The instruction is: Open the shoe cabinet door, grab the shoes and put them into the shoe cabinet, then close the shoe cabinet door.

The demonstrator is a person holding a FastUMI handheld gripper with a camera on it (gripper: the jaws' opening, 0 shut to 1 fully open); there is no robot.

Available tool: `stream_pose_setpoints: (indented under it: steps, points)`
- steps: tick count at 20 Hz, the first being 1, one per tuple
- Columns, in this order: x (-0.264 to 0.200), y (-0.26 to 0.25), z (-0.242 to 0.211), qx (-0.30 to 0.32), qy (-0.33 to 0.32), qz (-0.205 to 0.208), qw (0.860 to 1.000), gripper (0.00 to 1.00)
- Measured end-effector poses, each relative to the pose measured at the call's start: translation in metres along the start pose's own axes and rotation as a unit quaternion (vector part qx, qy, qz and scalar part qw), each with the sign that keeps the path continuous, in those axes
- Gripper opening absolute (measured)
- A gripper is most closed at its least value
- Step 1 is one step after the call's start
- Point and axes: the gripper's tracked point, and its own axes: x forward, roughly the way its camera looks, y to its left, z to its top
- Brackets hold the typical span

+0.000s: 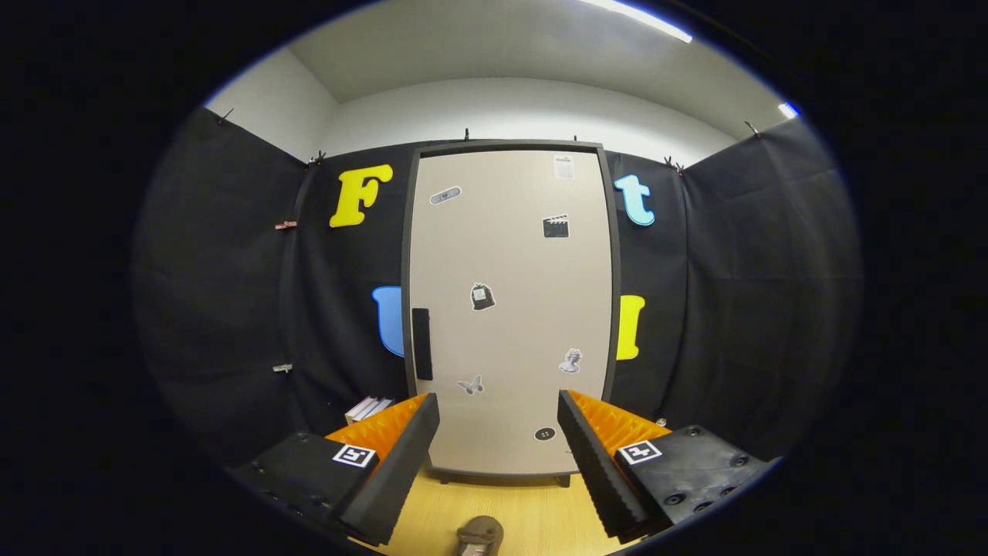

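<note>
The shoe cabinet (509, 309) stands upright ahead of me against the black cloth wall. Its beige door is shut, dotted with several small stickers. A dark vertical handle (421, 344) sits on the door's left edge, at mid height. My gripper (498, 413) is open, its two fingers spread wide with nothing between them, and the cabinet's lower part shows through the gap beyond them. A brownish shoe (480, 535) lies on the wooden floor, close below and between the fingers; only its tip shows.
Black cloth walls close the booth on both sides of the cabinet. A few white, book-like things (369, 408) lie on the floor left of the cabinet, behind the left finger. The light wooden floor (532, 513) runs from the cabinet's feet toward me.
</note>
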Motion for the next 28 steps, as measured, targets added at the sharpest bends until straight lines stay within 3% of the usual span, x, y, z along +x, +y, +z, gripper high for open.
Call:
stream_pose_setpoints:
  steps: [12,21,28]
  points:
    - [0.051,0.049,-0.01,0.001,0.01,-0.02,1.0,0.98]
    - [0.147,0.107,-0.036,0.01,0.024,-0.013,1.0,0.98]
    - [0.217,0.116,-0.051,0.013,0.027,-0.025,0.999,0.96]
